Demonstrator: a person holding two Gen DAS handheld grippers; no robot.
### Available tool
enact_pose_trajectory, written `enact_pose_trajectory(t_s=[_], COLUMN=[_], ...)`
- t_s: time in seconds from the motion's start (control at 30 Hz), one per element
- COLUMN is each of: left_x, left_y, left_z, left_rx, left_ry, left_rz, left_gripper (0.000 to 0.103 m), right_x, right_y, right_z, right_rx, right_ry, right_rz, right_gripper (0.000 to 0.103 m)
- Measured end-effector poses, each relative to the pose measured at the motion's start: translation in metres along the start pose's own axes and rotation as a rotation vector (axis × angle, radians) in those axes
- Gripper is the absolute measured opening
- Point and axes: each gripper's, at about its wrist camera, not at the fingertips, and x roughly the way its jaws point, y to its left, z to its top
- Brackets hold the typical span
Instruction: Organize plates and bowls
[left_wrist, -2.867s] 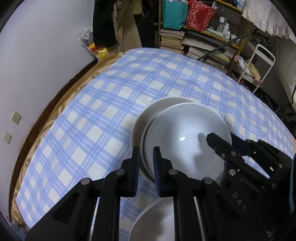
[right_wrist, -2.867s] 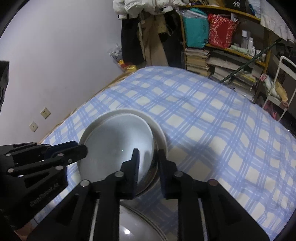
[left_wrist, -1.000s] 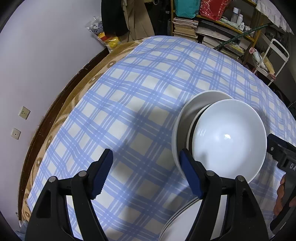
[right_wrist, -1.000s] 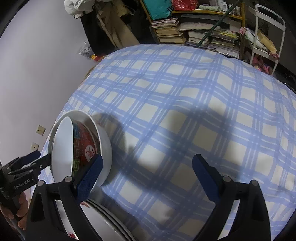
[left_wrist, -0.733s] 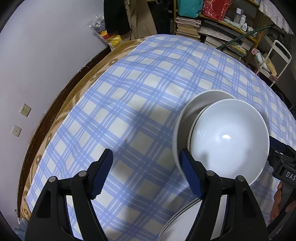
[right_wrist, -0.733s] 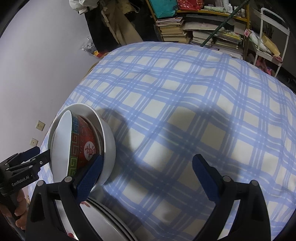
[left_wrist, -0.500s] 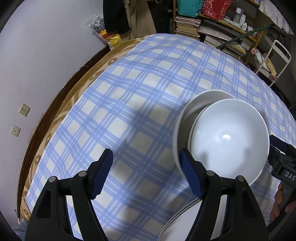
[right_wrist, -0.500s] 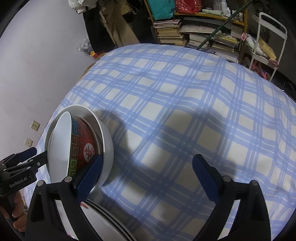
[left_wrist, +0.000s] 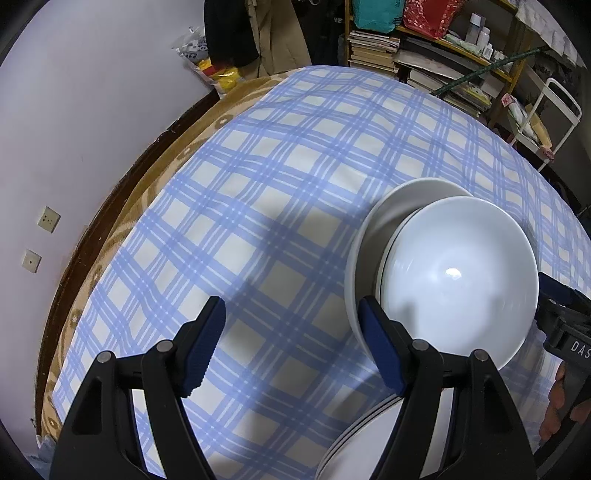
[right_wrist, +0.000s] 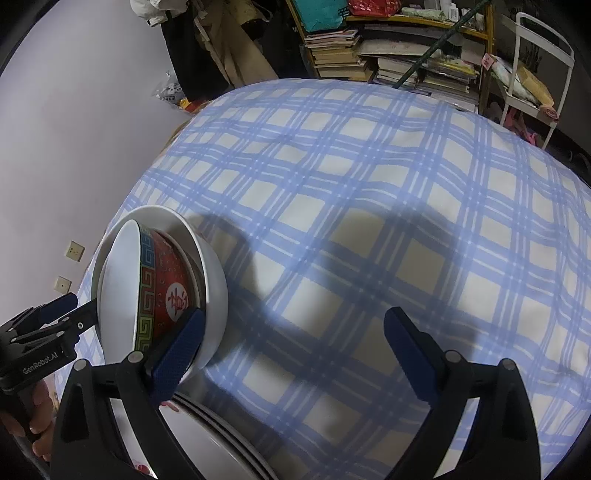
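Observation:
A bowl, white inside (left_wrist: 458, 280) and red-patterned outside (right_wrist: 162, 288), lies tilted inside a larger white bowl (left_wrist: 388, 214) (right_wrist: 216, 280). Both lean over a stack of white plates (left_wrist: 369, 435) (right_wrist: 207, 435) at the near edge. My left gripper (left_wrist: 291, 332) stands open just left of the bowls, its right pad by the outer rim and nothing between the pads. My right gripper (right_wrist: 291, 332) is open on the other side, its left pad close to the outer bowl, holding nothing. Each gripper shows in the other's view, the right one (left_wrist: 565, 325) and the left one (right_wrist: 40, 336).
A blue plaid cloth (left_wrist: 258, 166) (right_wrist: 369, 184) covers the rounded surface. A wall with sockets (left_wrist: 48, 219) runs along the left. Bookshelves (right_wrist: 369, 55) and a white wire cart (right_wrist: 535, 74) stand beyond the far edge. A hand (right_wrist: 37, 424) grips the left handle.
About three seconds ago both grippers were shut on the inner bowl's rim; now both are open and drawn back to either side. Over the last second almost nothing has shifted.

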Motion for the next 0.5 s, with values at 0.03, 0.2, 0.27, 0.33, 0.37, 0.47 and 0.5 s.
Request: enact_pose_trajectory(t_s=[0.03, 0.2, 0.27, 0.33, 0.37, 0.47, 0.5], left_x=[-0.0004, -0.0006, -0.001, -0.0012, -0.0012, -0.0026, -0.003], left_y=[-0.0002, 0.0003, -0.0001, -0.0007, -0.0016, -0.0063, -0.0076], left_z=[-0.0001, 0.0006, 0.0011, 0.0014, 0.0022, 0.0037, 0.0038], left_rx=[0.003, 0.004, 0.008, 0.015, 0.021, 0.048, 0.056], left_ry=[-0.001, 0.005, 0.002, -0.003, -0.002, -0.011, -0.012], left_rz=[0.001, -0.002, 0.0, 0.005, 0.008, 0.016, 0.011], left_gripper=[0.074, 0.074, 0.074, 0.074, 0.074, 0.068, 0.064], right_x=[0.0001, 0.0001, 0.0004, -0.0008, -0.0015, -0.0022, -0.0023], right_y=[0.0001, 0.0006, 0.0002, -0.0006, -0.0008, 0.0001, 0.001], right_z=[0.0, 0.0001, 0.0002, 0.0009, 0.0015, 0.0051, 0.0064], right_rx=[-0.001, -0.001, 0.006, 0.021, 0.03, 0.055, 0.053], right_ry=[0.0, 0.0, 0.002, 0.004, 0.008, 0.026, 0.032], right_rz=[-0.001, -0.006, -0.004, 0.021, 0.037, 0.093, 0.104], right_gripper=[0.102, 0.102, 0.101, 0.09, 0.086, 0.063, 0.056])
